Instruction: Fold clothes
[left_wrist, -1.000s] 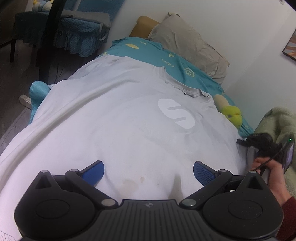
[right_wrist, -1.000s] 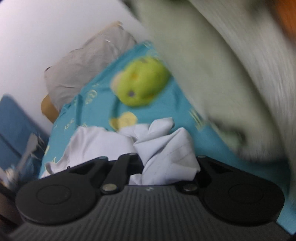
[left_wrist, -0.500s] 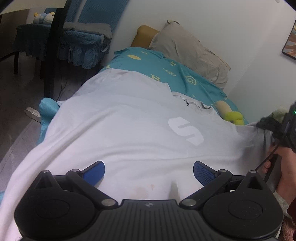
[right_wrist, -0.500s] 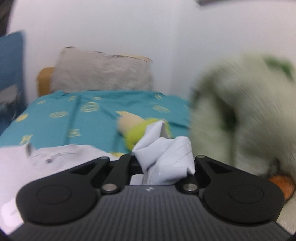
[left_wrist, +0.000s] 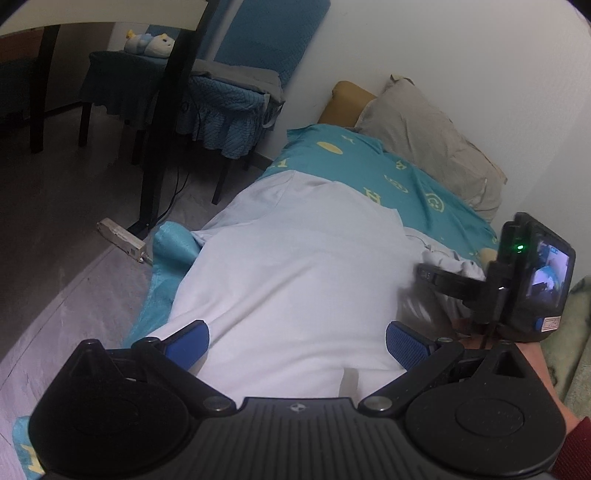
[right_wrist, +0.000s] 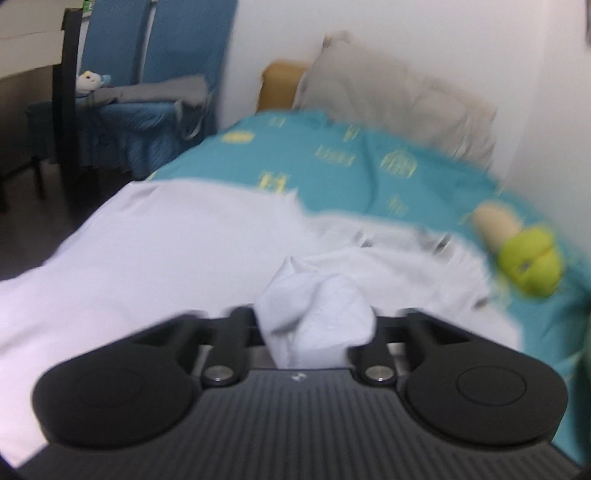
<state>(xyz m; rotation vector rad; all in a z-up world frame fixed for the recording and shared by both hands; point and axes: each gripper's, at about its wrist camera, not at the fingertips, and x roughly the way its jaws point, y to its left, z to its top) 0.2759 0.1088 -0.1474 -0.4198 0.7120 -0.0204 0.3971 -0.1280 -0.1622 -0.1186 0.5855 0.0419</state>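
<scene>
Fingers (right_wrist: 236, 325) of right gripper (right_wrist: 314, 325) pinch a bunched sleeve of the white T-shirt (left_wrist: 295, 280), now carried inward over its chest print; left gripper (left_wrist: 297, 345) hovers wide open, empty, above the hem. Side fold underway.

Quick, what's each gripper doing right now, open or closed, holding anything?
Left gripper: open, holding nothing, blue pads spread over the white shirt.
Right gripper: shut on a bunched piece of the white shirt.
</scene>
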